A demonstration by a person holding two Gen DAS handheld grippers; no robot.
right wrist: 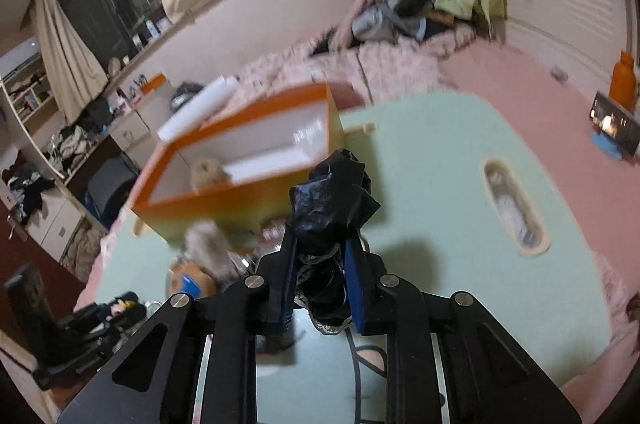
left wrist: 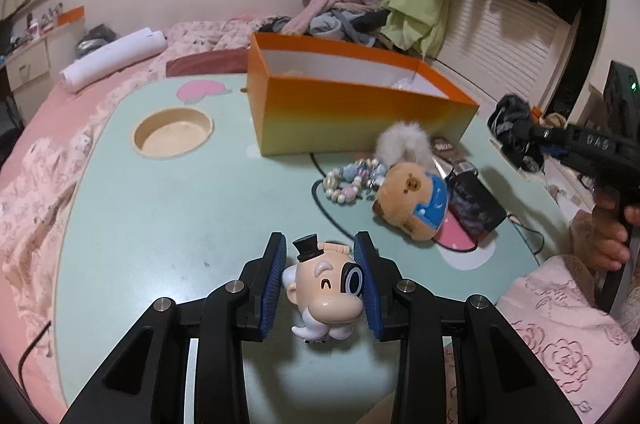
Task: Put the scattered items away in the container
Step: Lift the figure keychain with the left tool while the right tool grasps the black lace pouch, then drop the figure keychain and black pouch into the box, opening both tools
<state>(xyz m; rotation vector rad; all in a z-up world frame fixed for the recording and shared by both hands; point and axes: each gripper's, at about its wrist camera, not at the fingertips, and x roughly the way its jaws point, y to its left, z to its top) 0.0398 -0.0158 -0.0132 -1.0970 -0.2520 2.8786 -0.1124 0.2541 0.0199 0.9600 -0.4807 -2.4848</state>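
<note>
We find the task partly done. The orange box (left wrist: 360, 103) stands open on the green tabletop (left wrist: 160, 216), and in the right wrist view one small fluffy toy (right wrist: 206, 172) already lies inside it, against the near wall; the rest of the white interior that shows appears bare. Still outside the box, just in front of its near wall, we note a bear plush (left wrist: 416, 201), a white fur pompom (left wrist: 404, 143) touching it, a bead bracelet (left wrist: 352, 179) beside them, and a dark flat pouch (left wrist: 476, 203) partly under the plush. A dark cable (left wrist: 320, 199) runs across the tabletop near these items. Two more items are in hand. The left hand-held gripper (left wrist: 322, 280) sits low over the near part of the tabletop, fingers pointing toward the box, its blue pads closed against both sides of a cartoon head figurine (left wrist: 326, 288) with a small top hat. The right hand-held gripper (right wrist: 320, 280) is raised and tilted, aimed at the box's near corner, and is clamped on a crumpled black bag (right wrist: 334, 199) that sticks up between its fingers. We judge that both held items must yet go into the box, then the four loose ones.
</note>
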